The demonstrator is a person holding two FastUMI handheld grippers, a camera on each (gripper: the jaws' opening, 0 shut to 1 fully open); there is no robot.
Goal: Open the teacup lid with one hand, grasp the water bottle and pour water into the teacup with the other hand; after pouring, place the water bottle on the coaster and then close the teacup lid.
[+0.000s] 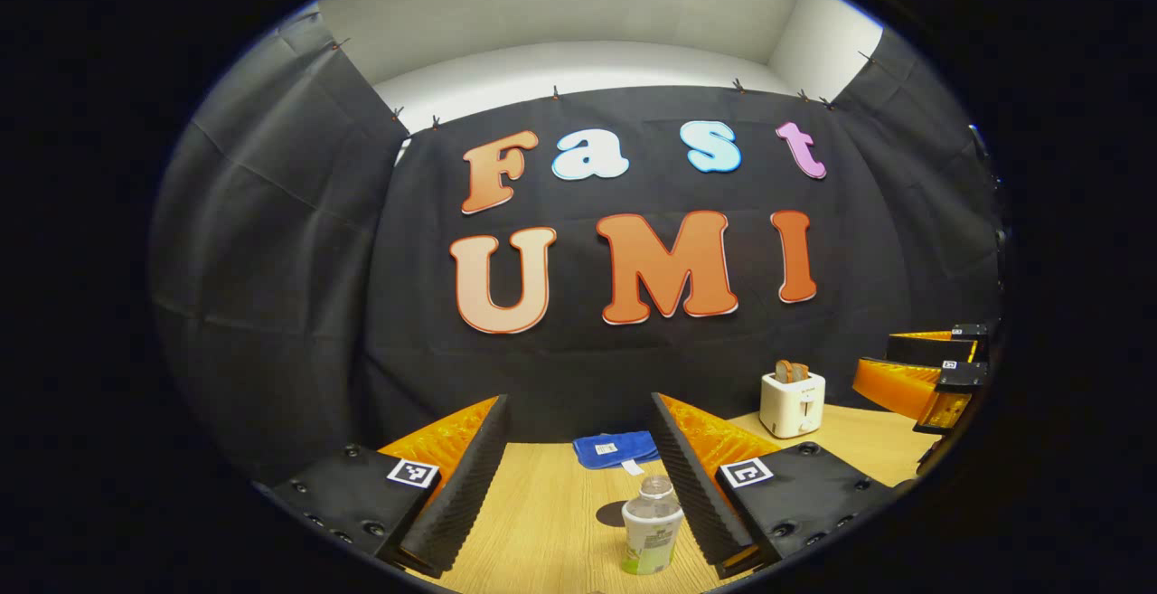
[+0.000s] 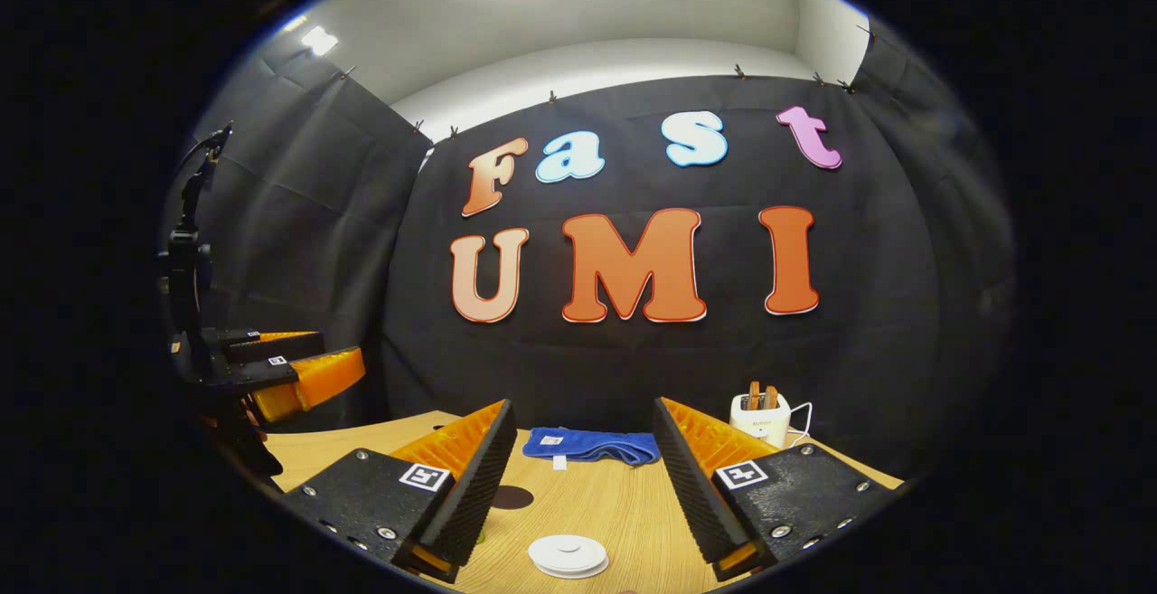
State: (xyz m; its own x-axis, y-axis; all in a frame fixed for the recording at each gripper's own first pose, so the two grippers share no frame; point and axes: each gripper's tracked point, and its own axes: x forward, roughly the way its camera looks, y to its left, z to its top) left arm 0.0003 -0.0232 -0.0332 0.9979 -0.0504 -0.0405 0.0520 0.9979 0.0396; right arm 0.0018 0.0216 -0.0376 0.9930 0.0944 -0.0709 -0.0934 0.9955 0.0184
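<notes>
In the left gripper view, the left gripper (image 1: 578, 485) hangs over a pale wooden table (image 1: 542, 522) with its fingers spread wide apart and nothing between them. Just ahead of the fingertips, close to the right-hand finger, a clear plastic water bottle (image 1: 651, 526) stands upright on the wood, its cap off or too pale to tell. A dark round coaster (image 1: 613, 513) lies flat just behind and to the left of the bottle. Farther back, a folded blue cloth (image 1: 616, 448) lies near the table's far edge, and a white toaster (image 1: 792, 401) with bread in its slots stands off to the right. The right gripper (image 1: 931, 372) shows at the right edge, held above the table.

In the right gripper view, the right gripper has its fingers wide apart as well, holding nothing. Nearest, between the fingers, a white round teacup lid (image 2: 568, 555) sits low in view; the cup beneath is hidden. Beyond the left finger the coaster shows as a dark disc, then the blue cloth and the toaster. The left gripper sits at the left edge.

Black cloth walls close the booth on three sides, with a white wall and ceiling light above.
</notes>
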